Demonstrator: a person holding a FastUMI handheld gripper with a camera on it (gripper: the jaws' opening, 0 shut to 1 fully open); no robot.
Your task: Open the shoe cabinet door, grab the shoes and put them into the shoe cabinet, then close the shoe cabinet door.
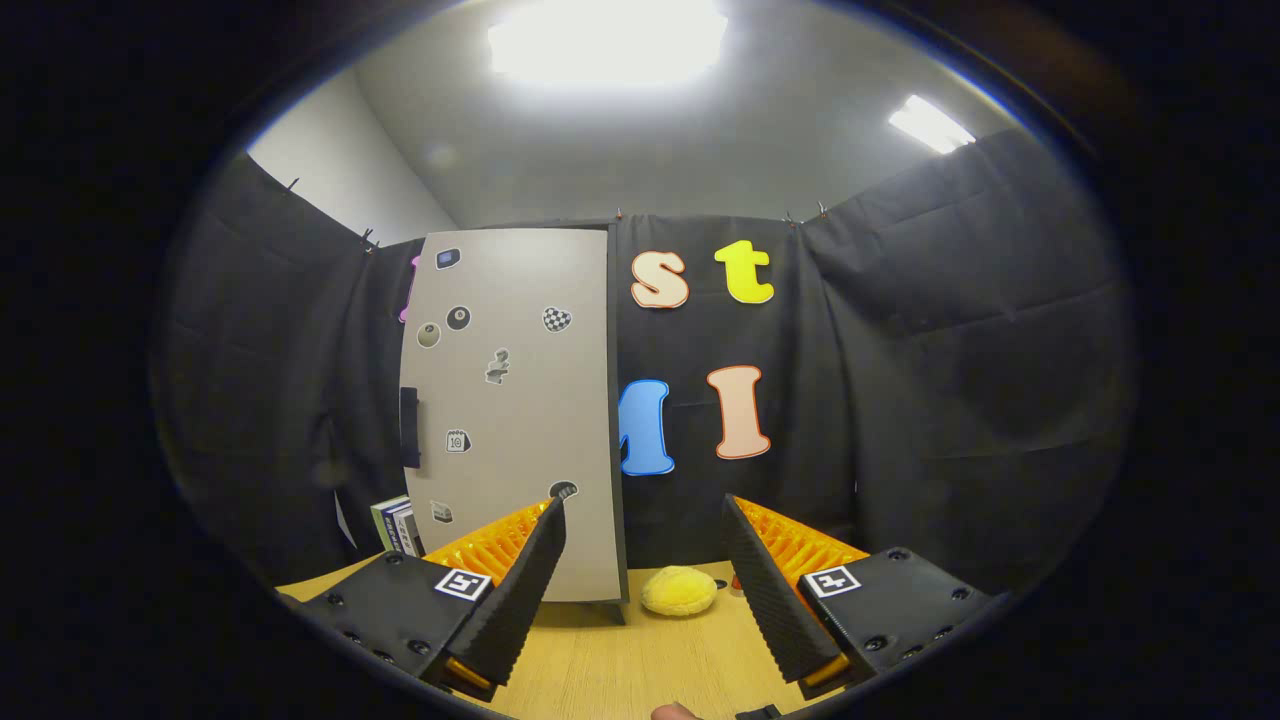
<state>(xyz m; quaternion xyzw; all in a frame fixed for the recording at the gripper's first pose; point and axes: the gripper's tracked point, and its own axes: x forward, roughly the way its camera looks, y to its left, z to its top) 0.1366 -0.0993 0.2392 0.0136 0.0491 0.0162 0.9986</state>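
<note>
The shoe cabinet [510, 400] is a tall pale grey box standing on the wooden table [620, 660], beyond my left finger. Its door is closed, carries several small stickers, and has a dark handle [409, 427] on its left edge. A small yellow shoe [679, 590] lies on the table just right of the cabinet's foot, ahead of the gap between my fingers. My gripper [643, 520] is open, held above the table with nothing between its fingers.
A few upright books or boxes [397, 525] stand left of the cabinet's base. Black cloth walls close the booth behind and on both sides. A fingertip [676, 711] shows below the gripper.
</note>
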